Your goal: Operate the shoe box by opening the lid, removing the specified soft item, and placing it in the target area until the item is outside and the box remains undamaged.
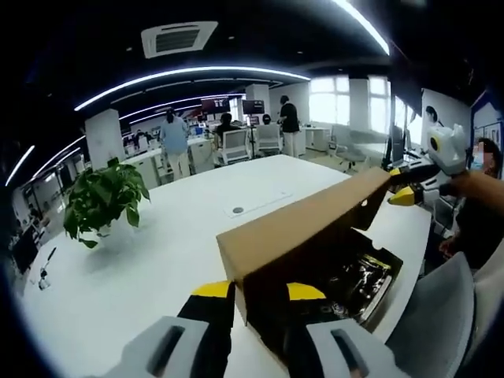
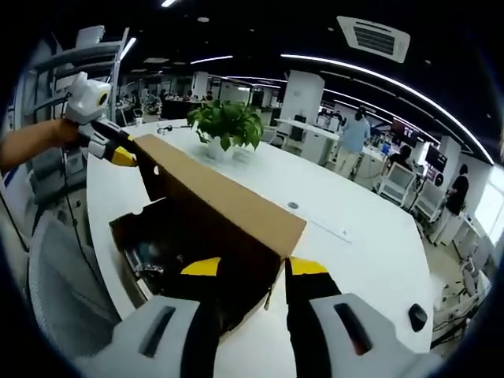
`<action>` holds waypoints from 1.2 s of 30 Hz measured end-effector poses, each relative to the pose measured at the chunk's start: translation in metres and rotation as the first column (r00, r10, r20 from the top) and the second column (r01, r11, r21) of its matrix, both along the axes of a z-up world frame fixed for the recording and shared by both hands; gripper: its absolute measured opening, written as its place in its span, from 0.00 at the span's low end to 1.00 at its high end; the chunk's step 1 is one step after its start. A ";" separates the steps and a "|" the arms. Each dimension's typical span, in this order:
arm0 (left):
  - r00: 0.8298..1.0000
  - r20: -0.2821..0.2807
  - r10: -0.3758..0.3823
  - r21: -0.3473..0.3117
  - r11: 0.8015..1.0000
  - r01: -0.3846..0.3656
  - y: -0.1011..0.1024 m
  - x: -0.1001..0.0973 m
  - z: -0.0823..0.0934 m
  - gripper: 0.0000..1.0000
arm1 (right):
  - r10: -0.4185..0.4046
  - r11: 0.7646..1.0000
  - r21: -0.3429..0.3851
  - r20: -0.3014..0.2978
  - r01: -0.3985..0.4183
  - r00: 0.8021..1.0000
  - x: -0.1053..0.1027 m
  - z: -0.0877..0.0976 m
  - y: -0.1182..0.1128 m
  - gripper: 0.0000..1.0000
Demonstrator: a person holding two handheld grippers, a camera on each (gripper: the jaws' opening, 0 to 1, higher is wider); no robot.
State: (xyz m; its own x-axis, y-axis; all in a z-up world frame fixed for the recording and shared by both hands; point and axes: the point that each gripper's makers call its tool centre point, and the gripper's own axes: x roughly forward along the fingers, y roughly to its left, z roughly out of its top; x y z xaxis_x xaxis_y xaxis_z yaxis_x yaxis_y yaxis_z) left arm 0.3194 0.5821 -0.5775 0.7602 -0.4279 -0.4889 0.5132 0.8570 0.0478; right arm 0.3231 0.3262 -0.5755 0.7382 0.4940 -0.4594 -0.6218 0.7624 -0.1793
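Cardboard is dominating both views: the brown shoe box [image 1: 315,260] is sitting on a white table [image 1: 142,268] near its edge, with its lid [image 1: 307,220] raised on its hinge and standing up at a slant above the open body. Inside the box [image 2: 181,244], something dark and glossy is lying, but it is too dim to tell what it is.

In the left gripper view, the left gripper [image 1: 260,295] is reaching toward the near corner of the lid, its yellow-tipped jaws standing apart on either side of that corner; whether they are pinching the cardboard I cannot tell. At the far end of the lid, the right gripper [image 1: 405,189] is showing, held by a person's hand [image 1: 465,185], with its yellow tips at the lid's far corner.

In the right gripper view, the right gripper [image 2: 252,272] is coming up under the near end of the lid [image 2: 220,197], jaws spread with the corner between them; again the grip itself is not clear. Across the lid, the left gripper [image 2: 118,150] is meeting the far corner.

A potted plant [image 1: 102,201] is standing on the table beyond the box, and a small round grommet [image 1: 238,210] is set in the tabletop. A grey chair [image 1: 441,315] is sitting just beside the table edge. People are standing among desks and monitors in the office behind.
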 end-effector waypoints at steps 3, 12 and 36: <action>1.000 0.007 0.019 0.000 1.000 -0.019 0.003 0.007 0.002 0.19 | 0.000 1.000 -0.002 0.006 0.000 1.000 0.005 0.001 -0.001 0.26; 0.998 0.015 0.066 -0.001 0.998 -0.066 0.008 0.023 0.004 0.09 | 0.001 1.000 -0.011 0.017 -0.001 1.000 0.018 0.003 -0.002 0.24; 0.986 0.013 0.166 -0.025 0.986 -0.165 0.016 0.057 0.006 0.03 | -0.082 0.996 -0.021 -0.027 0.082 0.996 0.036 -0.034 -0.019 0.19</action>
State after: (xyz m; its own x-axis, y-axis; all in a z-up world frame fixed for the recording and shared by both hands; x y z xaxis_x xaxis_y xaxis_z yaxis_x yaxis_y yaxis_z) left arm 0.3762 0.5980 -0.5719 0.8286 -0.3071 -0.4682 0.3636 0.9310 0.0329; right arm 0.3587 0.3072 -0.6094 0.7628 0.4229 -0.4892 -0.5621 0.8076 -0.1782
